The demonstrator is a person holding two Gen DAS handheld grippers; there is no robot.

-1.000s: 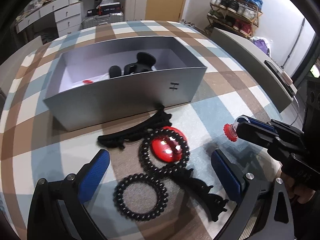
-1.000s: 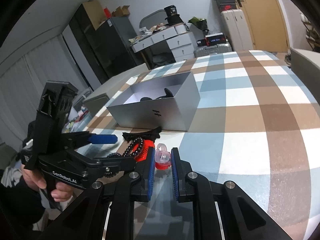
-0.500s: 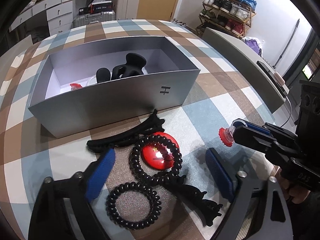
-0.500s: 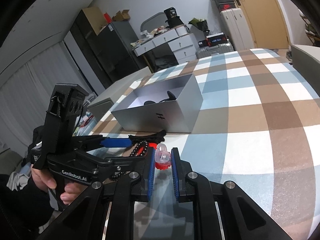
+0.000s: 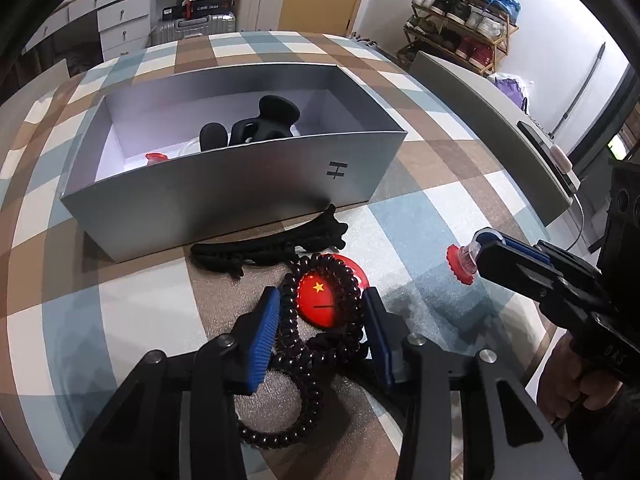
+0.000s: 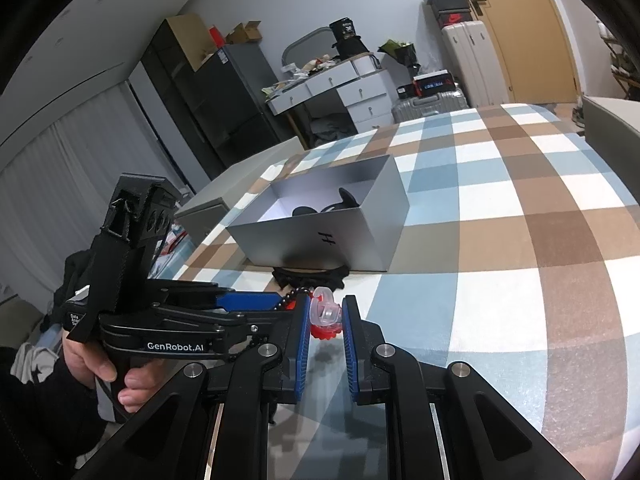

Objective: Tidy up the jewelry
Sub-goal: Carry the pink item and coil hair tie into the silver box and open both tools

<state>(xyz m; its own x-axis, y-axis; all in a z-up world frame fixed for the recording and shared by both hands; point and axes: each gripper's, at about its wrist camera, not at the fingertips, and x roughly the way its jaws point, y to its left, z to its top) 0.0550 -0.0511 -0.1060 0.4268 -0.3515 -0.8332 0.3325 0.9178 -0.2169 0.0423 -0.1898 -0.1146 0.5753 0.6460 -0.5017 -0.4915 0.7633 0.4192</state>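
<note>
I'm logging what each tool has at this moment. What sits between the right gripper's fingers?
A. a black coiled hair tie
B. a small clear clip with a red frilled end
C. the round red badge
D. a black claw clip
B: in the right wrist view the right gripper is shut on the small clear clip, its red frilled end showing below; the black coiled hair tie lies under the left gripper.

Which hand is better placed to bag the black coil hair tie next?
Left. Its tongs are closing around the coil hair tie and red badge; the right tongs already hold a small clear clip.
</note>
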